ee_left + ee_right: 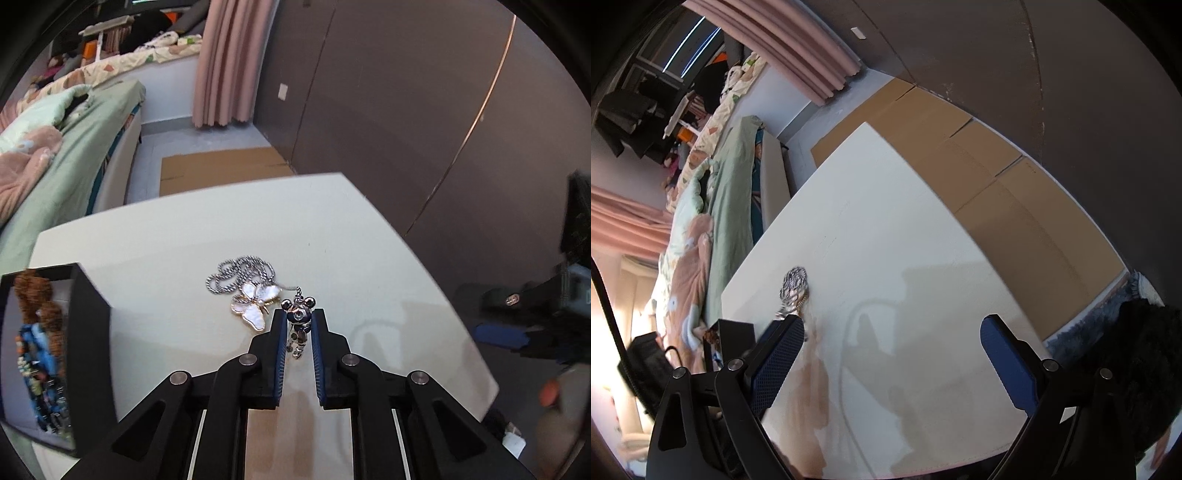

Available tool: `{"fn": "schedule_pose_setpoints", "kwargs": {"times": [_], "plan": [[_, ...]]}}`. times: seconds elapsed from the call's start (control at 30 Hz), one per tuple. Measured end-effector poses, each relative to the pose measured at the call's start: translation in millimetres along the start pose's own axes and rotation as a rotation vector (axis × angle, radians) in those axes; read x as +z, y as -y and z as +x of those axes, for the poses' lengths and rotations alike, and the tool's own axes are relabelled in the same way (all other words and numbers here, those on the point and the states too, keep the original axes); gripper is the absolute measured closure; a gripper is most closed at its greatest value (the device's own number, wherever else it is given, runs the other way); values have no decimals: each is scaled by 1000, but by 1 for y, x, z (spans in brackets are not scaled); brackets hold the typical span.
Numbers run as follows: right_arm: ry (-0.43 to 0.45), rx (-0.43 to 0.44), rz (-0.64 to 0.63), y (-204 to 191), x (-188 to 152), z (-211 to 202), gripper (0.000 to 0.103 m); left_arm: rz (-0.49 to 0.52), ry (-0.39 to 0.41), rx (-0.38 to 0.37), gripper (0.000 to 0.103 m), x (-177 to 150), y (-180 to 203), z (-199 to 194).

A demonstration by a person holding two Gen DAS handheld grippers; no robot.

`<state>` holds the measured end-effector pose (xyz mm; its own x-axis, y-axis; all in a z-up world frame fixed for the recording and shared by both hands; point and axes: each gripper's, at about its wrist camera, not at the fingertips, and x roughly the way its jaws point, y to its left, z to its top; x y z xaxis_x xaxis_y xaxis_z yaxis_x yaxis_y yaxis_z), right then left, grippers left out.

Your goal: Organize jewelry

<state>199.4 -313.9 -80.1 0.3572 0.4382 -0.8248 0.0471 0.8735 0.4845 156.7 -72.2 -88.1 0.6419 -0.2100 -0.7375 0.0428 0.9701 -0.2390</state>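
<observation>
Left wrist: left claw [299, 325] clamped on bear pendant [300, 325]; butterfly brooch [255, 303] beside; right claw [892, 339] apart.

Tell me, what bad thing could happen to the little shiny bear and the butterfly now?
1. The left gripper pinches the bear charm by its narrow body; it might slip out and drop on the table.
2. The bear's chain lies coiled under the butterfly pendant, so lifting could drag or tangle the butterfly.
3. The black box is already crowded with beads, so the chain could snag going in.
</observation>
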Motion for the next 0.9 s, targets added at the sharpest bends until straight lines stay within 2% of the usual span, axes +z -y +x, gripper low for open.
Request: {"fn": "schedule_pose_setpoints", "kwargs": {"times": [0.7,0.73,0.77,0.9], "plan": [[-37,-31,-72,-21,-27,12,6,-149,222,-164,91,16,-34,-114],[-37,-32,-76,-22,-28,12,6,-153,235,-171,91,17,-35,-119],[-36,-33,-80,-23,-29,12,6,-157,246,-177,103,17,-36,-124],[-40,-35,-90,-26,-30,14,6,-164,312,-196,103,24,-39,-148]]}}
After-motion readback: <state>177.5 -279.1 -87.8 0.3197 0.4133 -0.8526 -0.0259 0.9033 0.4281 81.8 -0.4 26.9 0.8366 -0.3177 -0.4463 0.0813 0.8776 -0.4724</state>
